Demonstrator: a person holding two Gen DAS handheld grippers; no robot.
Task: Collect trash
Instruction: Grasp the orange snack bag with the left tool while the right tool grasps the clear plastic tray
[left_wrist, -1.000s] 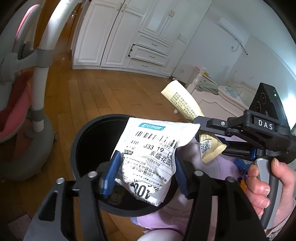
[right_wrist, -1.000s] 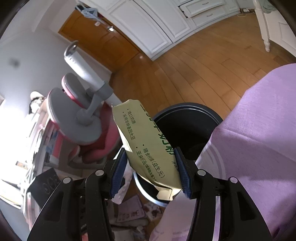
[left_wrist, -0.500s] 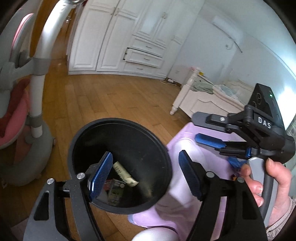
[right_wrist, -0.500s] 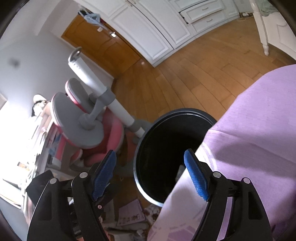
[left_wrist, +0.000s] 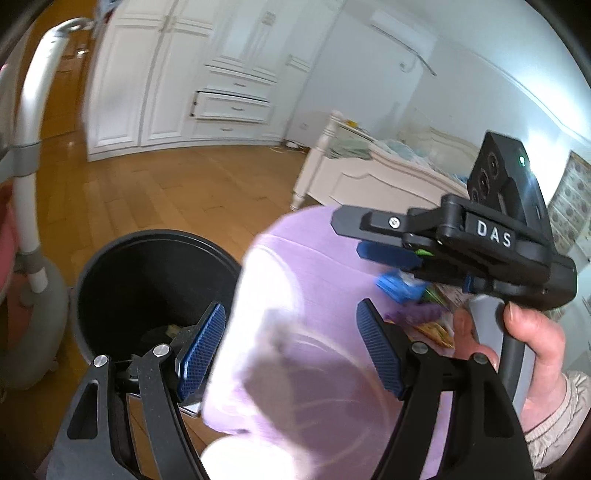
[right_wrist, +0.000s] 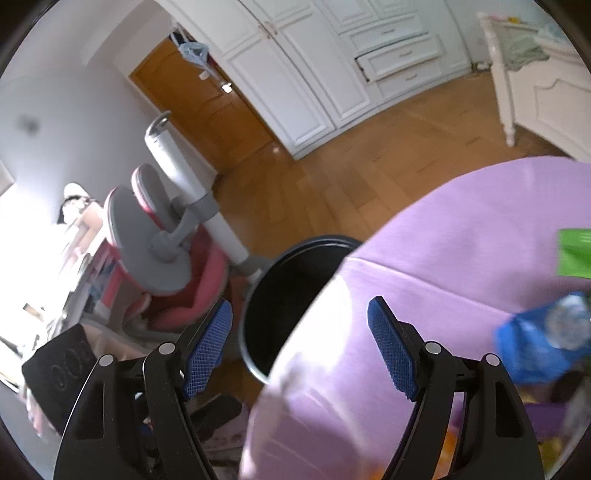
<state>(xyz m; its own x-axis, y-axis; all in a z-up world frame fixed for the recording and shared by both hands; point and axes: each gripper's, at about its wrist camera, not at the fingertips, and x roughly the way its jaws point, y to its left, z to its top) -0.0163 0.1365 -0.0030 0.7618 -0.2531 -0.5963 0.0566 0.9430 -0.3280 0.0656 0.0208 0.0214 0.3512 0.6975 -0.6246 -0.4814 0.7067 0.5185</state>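
Observation:
A round black trash bin (left_wrist: 147, 280) stands on the wooden floor beside a table with a lilac cloth (left_wrist: 306, 280); some trash lies at its bottom. The bin also shows in the right wrist view (right_wrist: 295, 299). My left gripper (left_wrist: 291, 350) is open and empty, over the table's edge next to the bin. My right gripper (right_wrist: 299, 347) is open and empty, also over the table's edge; it shows in the left wrist view (left_wrist: 388, 254). A blue wrapper (right_wrist: 535, 343) and a green packet (right_wrist: 574, 253) lie on the cloth at right.
A pink and grey chair (right_wrist: 166, 258) stands left of the bin. White wardrobes (left_wrist: 177, 85) and a white bed (left_wrist: 388, 173) lie beyond. Papers and dark things (right_wrist: 218, 417) lie on the floor under the table's edge.
Both grippers opened and let their paper packets fall into the bin. Both then swung right, from above the bin toward the table.

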